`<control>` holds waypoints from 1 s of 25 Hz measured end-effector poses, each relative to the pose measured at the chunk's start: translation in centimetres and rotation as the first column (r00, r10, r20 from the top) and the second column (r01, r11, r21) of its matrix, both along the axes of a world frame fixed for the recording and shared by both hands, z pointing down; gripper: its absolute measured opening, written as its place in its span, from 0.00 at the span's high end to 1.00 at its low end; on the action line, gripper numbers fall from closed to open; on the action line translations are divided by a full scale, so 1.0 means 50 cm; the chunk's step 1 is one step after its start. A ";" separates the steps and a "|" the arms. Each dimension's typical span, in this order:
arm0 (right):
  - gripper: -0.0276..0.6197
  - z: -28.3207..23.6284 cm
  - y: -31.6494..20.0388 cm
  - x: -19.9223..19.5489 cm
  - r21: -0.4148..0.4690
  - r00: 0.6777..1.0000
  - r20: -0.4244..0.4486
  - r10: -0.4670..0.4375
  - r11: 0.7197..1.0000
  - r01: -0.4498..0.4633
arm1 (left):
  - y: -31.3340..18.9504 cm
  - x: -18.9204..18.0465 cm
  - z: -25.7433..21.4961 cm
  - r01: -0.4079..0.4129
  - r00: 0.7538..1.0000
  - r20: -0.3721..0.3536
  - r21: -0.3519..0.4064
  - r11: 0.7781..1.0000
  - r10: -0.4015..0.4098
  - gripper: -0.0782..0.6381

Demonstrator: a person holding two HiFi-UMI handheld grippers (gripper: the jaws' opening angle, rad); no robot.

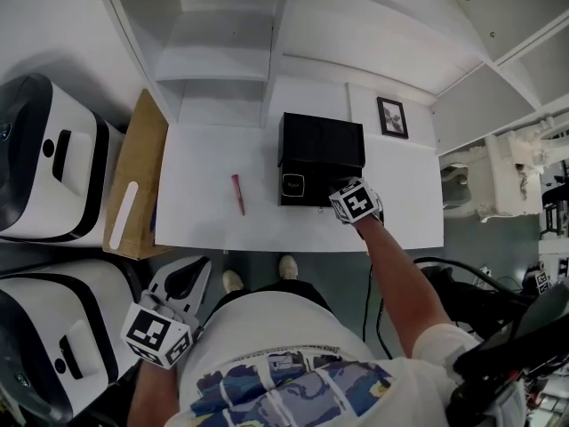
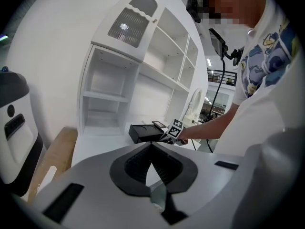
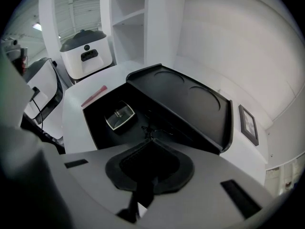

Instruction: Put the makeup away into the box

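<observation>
Right now the right claw (image 3: 151,139), jaws pressed together on nothing, is hanging over the open black box (image 3: 190,101), a square compact (image 3: 119,117) lying just beyond its tips; the left claw (image 2: 151,146) is likewise pinching together on nothing.

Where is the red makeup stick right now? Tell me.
In the head view, the red makeup stick lies on the white desk, left of the open black box and apart from it.

White blue-printed T-shirt (image 1: 284,341); grey left claw (image 2: 151,145) and right claw (image 3: 151,140) bear black-and-white marker cubes (image 1: 356,202).
</observation>
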State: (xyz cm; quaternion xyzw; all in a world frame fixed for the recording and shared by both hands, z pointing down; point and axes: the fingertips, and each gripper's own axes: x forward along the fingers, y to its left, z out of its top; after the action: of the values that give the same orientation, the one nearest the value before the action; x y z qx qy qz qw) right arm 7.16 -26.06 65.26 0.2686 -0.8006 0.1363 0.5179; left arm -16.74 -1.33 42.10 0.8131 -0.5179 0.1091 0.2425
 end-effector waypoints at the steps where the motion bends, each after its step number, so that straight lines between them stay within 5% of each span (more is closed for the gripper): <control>1: 0.91 0.005 -0.001 -0.003 -0.005 1.000 -0.003 0.001 1.000 -0.001 | 0.001 -0.002 0.001 0.001 1.000 0.002 -0.001 1.000 -0.001 0.87; 13: 0.91 0.033 0.006 -0.022 -0.030 0.999 -0.020 -0.042 0.999 0.041 | 0.006 -0.003 -0.002 0.009 1.000 0.006 0.000 1.000 -0.009 0.87; 18: 0.76 0.028 0.012 -0.021 -0.035 0.999 -0.007 -0.051 0.998 0.051 | 0.008 0.001 -0.003 -0.001 1.000 0.007 0.002 1.000 0.001 0.87; 25: 0.75 -0.021 0.013 -0.023 0.010 0.999 0.031 -0.040 0.999 0.040 | 0.013 0.009 -0.005 -0.022 1.000 0.004 0.016 1.000 0.022 0.87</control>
State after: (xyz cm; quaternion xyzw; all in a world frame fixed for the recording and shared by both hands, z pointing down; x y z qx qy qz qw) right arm 6.03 -25.42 64.20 0.2527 -0.8146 0.1264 0.5066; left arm -16.28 -0.69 41.83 0.8204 -0.5103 0.1093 0.2338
